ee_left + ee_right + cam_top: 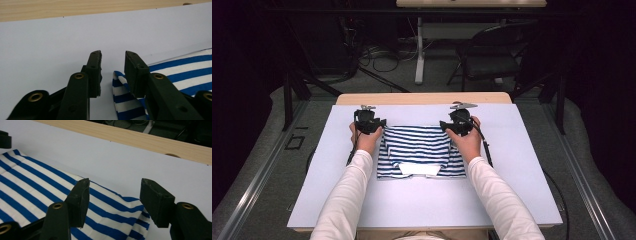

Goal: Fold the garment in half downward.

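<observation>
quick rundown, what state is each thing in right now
striped shirt: folded, lying flat on the white board, white collar toward the person
left gripper: open, shirt corner below the jaws, not pinched
right gripper: open above the shirt's corner, pads off the cloth
white board: flat on the wooden table

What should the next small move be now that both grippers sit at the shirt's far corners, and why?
Probably lift both grippers clear and draw them back. The left gripper and right gripper stand open, pads off the cloth, and the striped shirt lies folded flat on the white board, so that fold looks finished.
</observation>
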{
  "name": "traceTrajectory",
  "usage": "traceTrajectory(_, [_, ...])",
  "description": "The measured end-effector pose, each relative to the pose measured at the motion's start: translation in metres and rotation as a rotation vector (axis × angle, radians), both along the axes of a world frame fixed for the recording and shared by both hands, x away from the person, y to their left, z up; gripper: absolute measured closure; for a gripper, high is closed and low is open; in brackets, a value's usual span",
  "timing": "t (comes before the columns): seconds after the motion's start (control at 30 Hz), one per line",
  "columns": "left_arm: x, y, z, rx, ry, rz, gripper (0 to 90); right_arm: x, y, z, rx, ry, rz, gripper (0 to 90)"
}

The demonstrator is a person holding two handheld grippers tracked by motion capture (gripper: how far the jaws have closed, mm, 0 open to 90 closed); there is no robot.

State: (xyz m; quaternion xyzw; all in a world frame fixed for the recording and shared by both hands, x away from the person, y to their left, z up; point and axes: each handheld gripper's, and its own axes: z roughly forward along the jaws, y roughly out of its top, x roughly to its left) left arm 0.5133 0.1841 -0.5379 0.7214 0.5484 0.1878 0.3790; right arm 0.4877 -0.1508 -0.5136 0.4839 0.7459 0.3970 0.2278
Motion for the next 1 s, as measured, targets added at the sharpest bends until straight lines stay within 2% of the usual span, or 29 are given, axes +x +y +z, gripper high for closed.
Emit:
traceTrajectory(0.2, [0.001, 0.000, -0.001, 0.003, 0.015, -0.003, 60.1, -0.009, 0.012, -0.002, 0.004, 0.001, 0.036, 38.7])
traceTrajectory(0.53, [0.004, -0.003, -0.005, 0.001, 0.057, -0.022, 60.5, -0.025, 0.034, -0.006, 0.009, -0.005, 0.108, 38.0])
traceTrajectory(0.77, [0.007, -0.005, -0.008, -0.018, 0.099, -0.018, 63.1, -0.036, 0.049, -0.010, 0.008, -0.011, 0.155, 38.1])
traceTrajectory(1.0, [0.012, -0.009, -0.008, 0.008, 0.122, -0.019, 61.5, -0.045, 0.062, -0.014, 0.014, -0.010, 0.195, 38.0])
